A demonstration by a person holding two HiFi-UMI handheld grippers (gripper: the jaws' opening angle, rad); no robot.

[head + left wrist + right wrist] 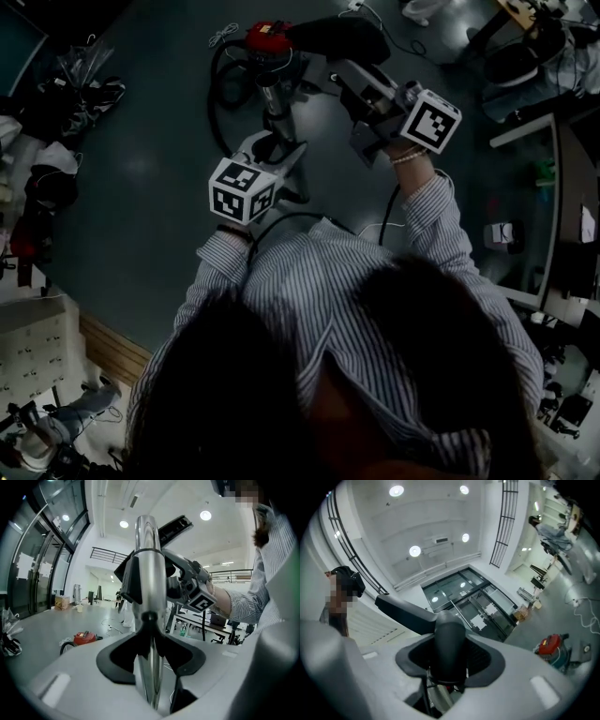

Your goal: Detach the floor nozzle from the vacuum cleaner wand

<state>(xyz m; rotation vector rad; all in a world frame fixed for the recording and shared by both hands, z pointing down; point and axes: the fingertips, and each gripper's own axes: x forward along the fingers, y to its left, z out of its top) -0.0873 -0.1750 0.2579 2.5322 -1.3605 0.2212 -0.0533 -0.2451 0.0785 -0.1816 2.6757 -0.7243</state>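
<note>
In the head view my left gripper (277, 152) is shut on the chrome wand (269, 101), which runs towards the red vacuum body (269, 37). In the left gripper view the wand (150, 559) stands upright between the jaws of my left gripper (150, 667). My right gripper (354, 82) is shut on the black neck of the floor nozzle (339, 37). The right gripper view shows that neck (450, 641) clamped in my right gripper (447, 670), with the nozzle's flat bar (404, 610) beyond. I cannot tell whether nozzle and wand are joined.
A black hose (221, 94) loops on the grey floor beside the vacuum body. Clutter lies at the left edge (56, 122). Desks and chairs (525, 66) stand at the right. My striped sleeves fill the lower middle.
</note>
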